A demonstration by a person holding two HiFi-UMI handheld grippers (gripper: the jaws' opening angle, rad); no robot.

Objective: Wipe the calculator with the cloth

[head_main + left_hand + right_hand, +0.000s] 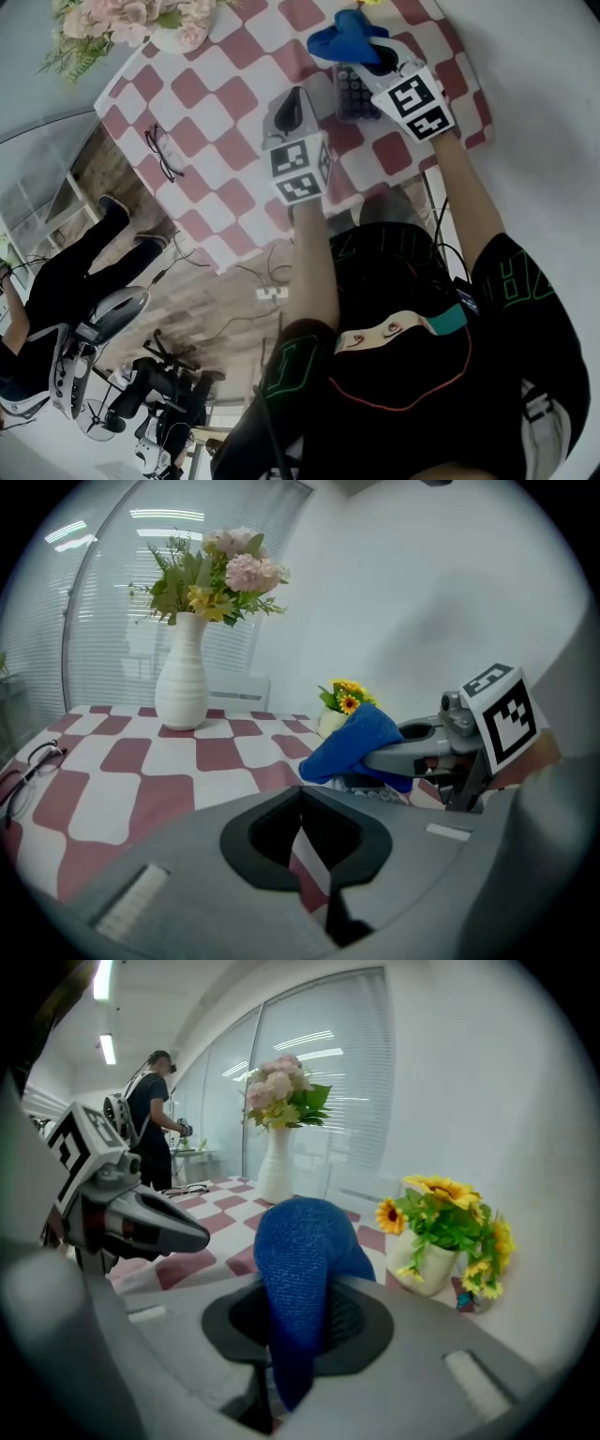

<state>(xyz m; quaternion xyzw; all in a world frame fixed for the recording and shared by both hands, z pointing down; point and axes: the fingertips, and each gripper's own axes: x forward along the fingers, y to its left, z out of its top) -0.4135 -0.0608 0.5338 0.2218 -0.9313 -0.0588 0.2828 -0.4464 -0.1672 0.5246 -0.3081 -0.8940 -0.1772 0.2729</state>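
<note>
Holds cloth (298,1269) pinched in right gripper (377,58), apparently touching calculator (353,92) beneath its tip. Shows left gripper (296,98) closed, empty, just beside, above counter (216,141).

Left of calculator (356,94): open tablecloth (225,112), glasses (161,152) well apart, vase (173,36) in the far-left corner. Pot (339,714) behind it. Cloth (347,39) over its far end, left gripper (295,98) near its left.
</note>
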